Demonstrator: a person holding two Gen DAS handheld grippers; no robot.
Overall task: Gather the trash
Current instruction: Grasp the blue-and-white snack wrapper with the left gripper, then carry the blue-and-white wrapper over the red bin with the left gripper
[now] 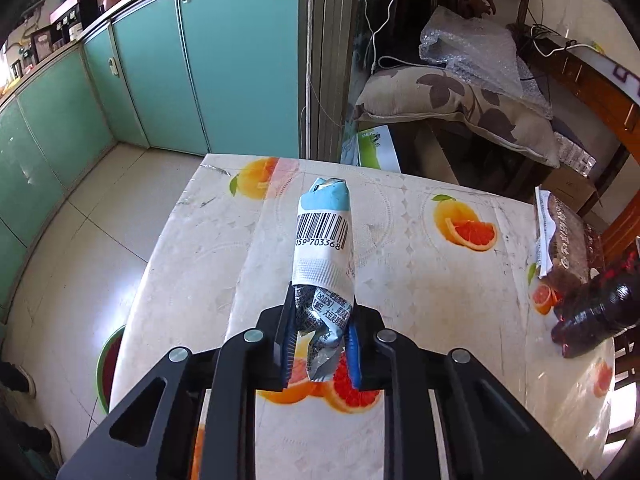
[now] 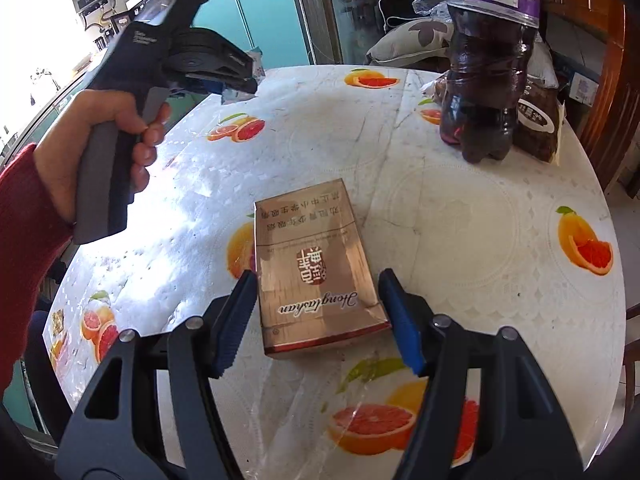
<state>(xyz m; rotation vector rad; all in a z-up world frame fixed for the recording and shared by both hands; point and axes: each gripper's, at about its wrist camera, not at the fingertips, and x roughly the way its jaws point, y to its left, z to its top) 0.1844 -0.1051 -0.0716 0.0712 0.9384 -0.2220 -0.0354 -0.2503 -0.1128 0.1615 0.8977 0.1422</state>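
1. Plainly, left tool (image 1: pixel 320 320) is clamped tight on the crumpled near end of a snack wrapper (image 1: pixel 323 236); the barcode end sticks out forward over the table (image 1: pixel 420 292). Pinching the scrunched end looks deliberate: thin foil gives most purchase there.
2. Right tool (image 2: pixel 318 312) sits about half apart, straddling a cigarette pack (image 2: pixel 316 268) that lies flat on the table; blue pads sit close beside its long sides, contact unclear. Likely next pickup.
3. Dark drink bottle (image 2: pixel 484 92) and brown packet (image 2: pixel 538 120) stand at the far edge, well apart from both tools.
4. No bin in view.
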